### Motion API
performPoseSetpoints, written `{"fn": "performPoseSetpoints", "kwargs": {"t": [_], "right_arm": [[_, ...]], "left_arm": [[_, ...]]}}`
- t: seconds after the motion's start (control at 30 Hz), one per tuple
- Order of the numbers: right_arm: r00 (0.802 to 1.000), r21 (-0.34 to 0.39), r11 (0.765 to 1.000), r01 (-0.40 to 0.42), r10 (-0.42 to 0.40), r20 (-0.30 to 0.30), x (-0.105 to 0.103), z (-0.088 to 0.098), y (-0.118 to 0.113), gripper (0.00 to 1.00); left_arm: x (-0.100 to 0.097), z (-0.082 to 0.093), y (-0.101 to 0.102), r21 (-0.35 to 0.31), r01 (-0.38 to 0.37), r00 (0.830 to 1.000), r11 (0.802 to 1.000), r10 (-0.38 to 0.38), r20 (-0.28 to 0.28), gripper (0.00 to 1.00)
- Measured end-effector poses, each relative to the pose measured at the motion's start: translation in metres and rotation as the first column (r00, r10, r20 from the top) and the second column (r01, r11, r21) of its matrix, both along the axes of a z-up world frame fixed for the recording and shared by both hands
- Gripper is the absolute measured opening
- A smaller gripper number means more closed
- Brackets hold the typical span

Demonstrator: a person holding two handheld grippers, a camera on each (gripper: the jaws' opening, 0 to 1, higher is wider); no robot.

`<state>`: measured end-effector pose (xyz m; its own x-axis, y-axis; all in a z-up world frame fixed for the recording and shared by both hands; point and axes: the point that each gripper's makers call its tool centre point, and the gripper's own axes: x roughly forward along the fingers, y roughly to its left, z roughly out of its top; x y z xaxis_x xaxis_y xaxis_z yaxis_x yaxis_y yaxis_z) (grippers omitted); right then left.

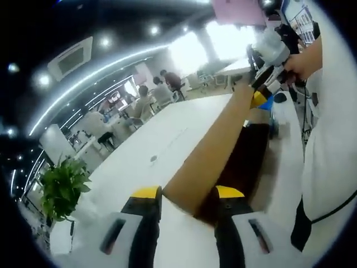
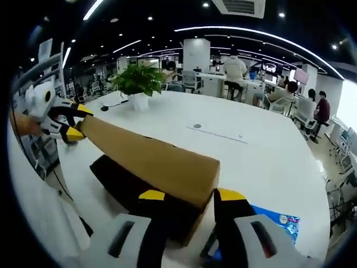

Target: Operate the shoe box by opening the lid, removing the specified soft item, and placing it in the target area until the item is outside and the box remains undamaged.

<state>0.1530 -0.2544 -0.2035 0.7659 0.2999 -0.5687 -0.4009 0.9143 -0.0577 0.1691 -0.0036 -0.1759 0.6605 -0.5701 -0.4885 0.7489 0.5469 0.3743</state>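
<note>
A brown cardboard lid stretches between both grippers, lifted and tilted over the dark shoe box on the white table. My left gripper is shut on the lid's near end; my right gripper grips the far end, with a hand behind it. In the right gripper view the lid runs from my right gripper, shut on its corner, leftward to my left gripper. The dark box lies under it. What lies inside the box is hidden.
A potted plant stands at the table's far side, also seen as the plant. A blue flat item lies on the table by the box. People sit at desks beyond. The person's white sleeve is close by.
</note>
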Motion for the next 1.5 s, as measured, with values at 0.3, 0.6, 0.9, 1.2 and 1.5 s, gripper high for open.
{"fn": "performPoseSetpoints", "kwargs": {"t": [0.3, 0.6, 0.9, 1.2, 1.5], "right_arm": [[1.0, -0.014, 1.0, -0.007, 0.007, -0.013, -0.003, -0.005, 0.0, 0.31], [0.998, -0.036, 0.998, -0.049, 0.048, -0.03, -0.014, -0.016, 0.01, 0.37], [0.996, -0.063, 0.995, -0.081, 0.078, -0.047, -0.023, -0.028, 0.013, 0.42], [0.99, -0.067, 0.989, -0.131, 0.126, -0.07, -0.034, -0.041, 0.025, 0.55], [0.989, -0.046, 0.994, -0.098, 0.092, -0.114, -0.041, -0.057, 0.034, 0.64]], "left_arm": [[-0.006, -0.01, 0.012, -0.166, -0.215, 0.964, 0.962, 0.182, -0.194, 0.38], [-0.024, -0.024, 0.009, -0.237, -0.299, 0.928, 0.924, 0.223, -0.299, 0.35], [-0.033, -0.033, 0.009, -0.217, -0.318, 0.916, 0.923, 0.24, -0.322, 0.35], [-0.046, -0.048, 0.013, -0.189, -0.318, 0.907, 0.929, 0.239, -0.348, 0.35], [-0.053, -0.066, 0.011, -0.193, -0.347, 0.877, 0.918, 0.245, -0.413, 0.39]]}}
